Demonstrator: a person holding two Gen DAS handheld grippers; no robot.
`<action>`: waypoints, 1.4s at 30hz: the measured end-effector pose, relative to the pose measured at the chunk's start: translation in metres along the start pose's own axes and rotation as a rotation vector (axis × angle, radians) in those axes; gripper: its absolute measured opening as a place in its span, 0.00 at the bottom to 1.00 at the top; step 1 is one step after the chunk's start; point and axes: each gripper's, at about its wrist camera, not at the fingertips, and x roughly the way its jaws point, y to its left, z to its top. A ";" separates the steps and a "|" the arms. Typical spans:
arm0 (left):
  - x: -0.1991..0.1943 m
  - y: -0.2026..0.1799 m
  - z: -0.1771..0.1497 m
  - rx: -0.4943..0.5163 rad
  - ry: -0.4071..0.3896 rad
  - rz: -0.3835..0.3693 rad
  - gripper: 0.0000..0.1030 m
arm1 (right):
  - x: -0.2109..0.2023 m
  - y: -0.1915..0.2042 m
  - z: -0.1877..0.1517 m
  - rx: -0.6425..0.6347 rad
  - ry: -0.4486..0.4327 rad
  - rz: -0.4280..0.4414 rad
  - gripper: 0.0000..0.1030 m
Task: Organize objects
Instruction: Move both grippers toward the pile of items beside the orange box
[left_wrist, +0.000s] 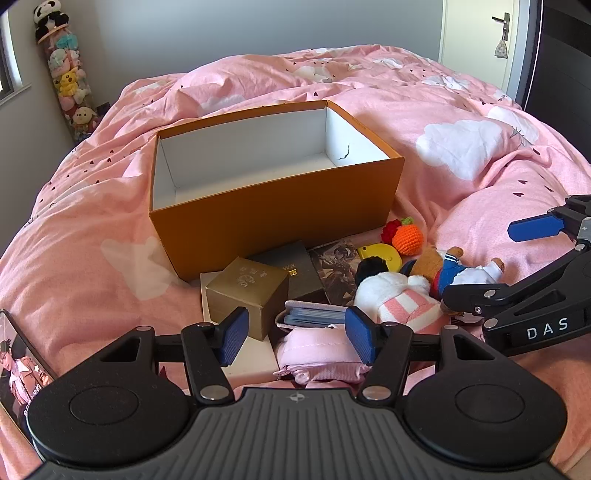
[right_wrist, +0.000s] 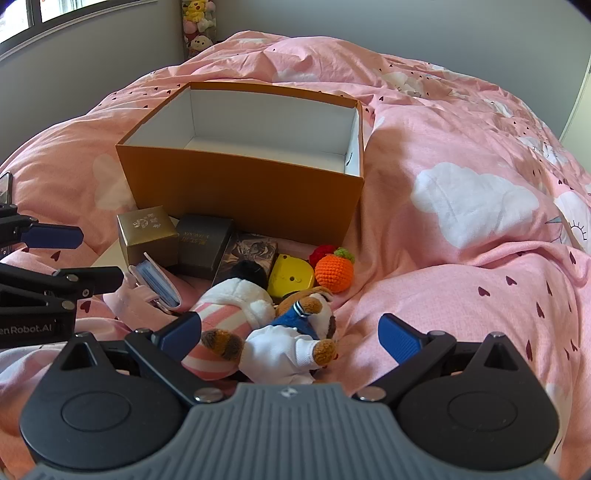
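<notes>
From the left wrist, the left gripper has its fingers spread wide and holding nothing. Between them lie a pink pouch and, just beyond it, a stack of blue cards. A gold box sits just past the left finger, with a black box behind it. Beyond the right finger lies a striped plush doll, touching a bear in blue. Farther ahead stands the open orange box on the pink bed, a crochet orange near its corner. From the right wrist, the right gripper also has its fingers wide apart, gripping nothing. The bear in blue lies between them, nearer the left finger, against the striped plush doll. A yellow toy and the crochet orange lie ahead, before the orange box.
</notes>
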 end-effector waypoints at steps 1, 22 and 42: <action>0.000 -0.001 0.000 -0.001 0.001 0.000 0.69 | -0.001 0.002 -0.001 -0.001 -0.001 0.000 0.99; 0.000 -0.003 0.001 0.000 0.004 0.001 0.69 | 0.004 0.000 0.000 -0.001 0.010 0.008 0.99; 0.025 0.077 0.010 -0.174 0.160 0.011 0.44 | 0.037 0.020 0.066 -0.081 0.078 0.286 0.78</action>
